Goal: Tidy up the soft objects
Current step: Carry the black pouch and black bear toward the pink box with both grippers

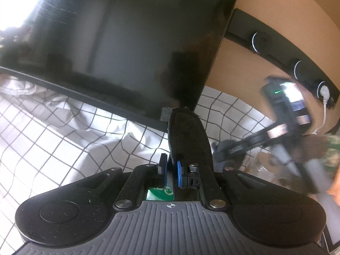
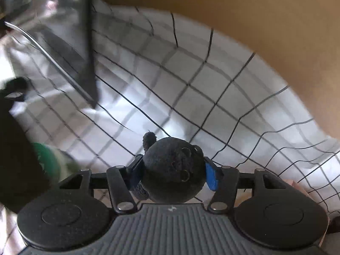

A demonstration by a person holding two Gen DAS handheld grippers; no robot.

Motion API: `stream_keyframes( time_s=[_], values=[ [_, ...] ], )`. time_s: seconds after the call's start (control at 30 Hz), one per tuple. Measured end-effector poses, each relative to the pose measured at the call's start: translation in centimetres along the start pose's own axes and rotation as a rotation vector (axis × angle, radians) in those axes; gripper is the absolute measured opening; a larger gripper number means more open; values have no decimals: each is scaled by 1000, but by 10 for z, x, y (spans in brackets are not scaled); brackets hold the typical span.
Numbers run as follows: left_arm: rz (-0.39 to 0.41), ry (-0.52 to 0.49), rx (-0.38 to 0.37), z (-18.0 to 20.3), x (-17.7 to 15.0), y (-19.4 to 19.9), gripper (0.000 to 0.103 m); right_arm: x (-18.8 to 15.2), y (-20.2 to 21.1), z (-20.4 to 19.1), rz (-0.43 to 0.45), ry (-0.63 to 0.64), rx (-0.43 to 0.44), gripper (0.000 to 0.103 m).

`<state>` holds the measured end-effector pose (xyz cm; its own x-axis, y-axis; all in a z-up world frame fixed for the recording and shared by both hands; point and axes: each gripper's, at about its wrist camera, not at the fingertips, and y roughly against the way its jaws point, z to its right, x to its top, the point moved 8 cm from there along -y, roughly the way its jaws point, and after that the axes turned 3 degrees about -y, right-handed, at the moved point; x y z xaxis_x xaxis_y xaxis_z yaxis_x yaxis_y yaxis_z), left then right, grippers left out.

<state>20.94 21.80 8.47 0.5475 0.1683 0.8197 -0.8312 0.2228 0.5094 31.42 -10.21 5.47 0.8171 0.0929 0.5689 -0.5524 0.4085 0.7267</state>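
My left tongs pinch a black fabric piece pointing toward twelve o'clock over the checked sheet. My right tongs squeeze a round black plush at six o'clock.

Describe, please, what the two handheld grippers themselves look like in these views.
Both match: the left gripper and the right gripper each have a ribbed dark grey body with a small crosshair marking, two round black side discs, black linkage arms with silver rivets, and blue finger pads. No cables or sleeves are clearly visible.
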Motion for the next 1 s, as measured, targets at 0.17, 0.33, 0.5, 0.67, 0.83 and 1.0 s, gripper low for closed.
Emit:
stream_keyframes(
  time_s=[0.17, 0.33, 0.5, 0.67, 0.83, 1.0],
  values=[
    [20, -21, 6, 10, 17, -5, 11, 4, 75, 11, 138, -26, 47, 58],
    [57, -44, -38, 44, 39, -10, 11, -1, 148, 52, 272, -106, 57, 58],
    [76, -98, -114, 91, 53, -22, 11, -18, 207, 112, 405, -229, 11, 58],
    [71, -139, -188, 136, 57, -37, 11, -41, 238, 170, 472, -316, -141, 58],
    [50, -132, -277, 183, 57, -56, 11, -64, 250, 212, 485, -404, -242, 58],
    [-29, -150, -419, 246, 38, -87, 12, -85, 237, 245, 469, -493, -258, 58]
  ],
)
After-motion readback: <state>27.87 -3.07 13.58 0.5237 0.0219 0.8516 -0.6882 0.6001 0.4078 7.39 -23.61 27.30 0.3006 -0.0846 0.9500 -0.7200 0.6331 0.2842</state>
